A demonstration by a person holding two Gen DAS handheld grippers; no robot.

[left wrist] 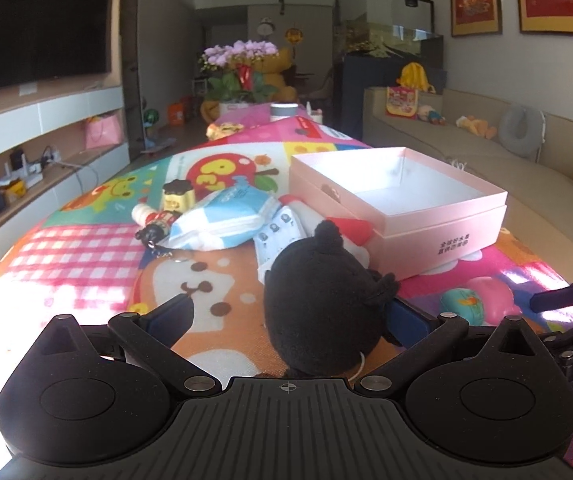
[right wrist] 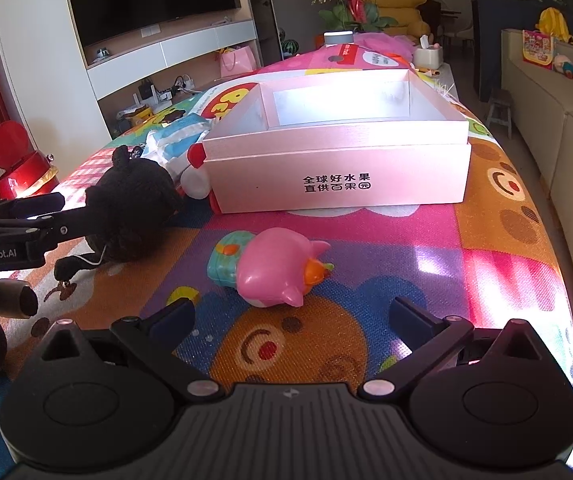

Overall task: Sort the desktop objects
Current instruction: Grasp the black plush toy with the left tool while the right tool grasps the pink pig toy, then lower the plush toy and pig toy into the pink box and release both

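A black plush toy [left wrist: 322, 300] lies on the colourful mat between the open fingers of my left gripper [left wrist: 290, 312], nearer the right finger; it also shows in the right wrist view [right wrist: 134, 208]. A pink open box [left wrist: 398, 200] stands just beyond it, empty inside, and in the right wrist view [right wrist: 338, 160]. My right gripper [right wrist: 292, 316] is open and empty, just short of a pink pig toy [right wrist: 274, 272] lying on the mat. The left gripper's fingers [right wrist: 46, 216] reach the plush from the left.
Left of the box lie a blue wipes pack [left wrist: 222, 216], a small bottle figure [left wrist: 154, 220], a yellow pudding-shaped toy [left wrist: 178, 196] and a red-and-white plush [left wrist: 350, 228]. A sofa [left wrist: 506, 168] runs along the right; a TV unit [left wrist: 46, 128] along the left.
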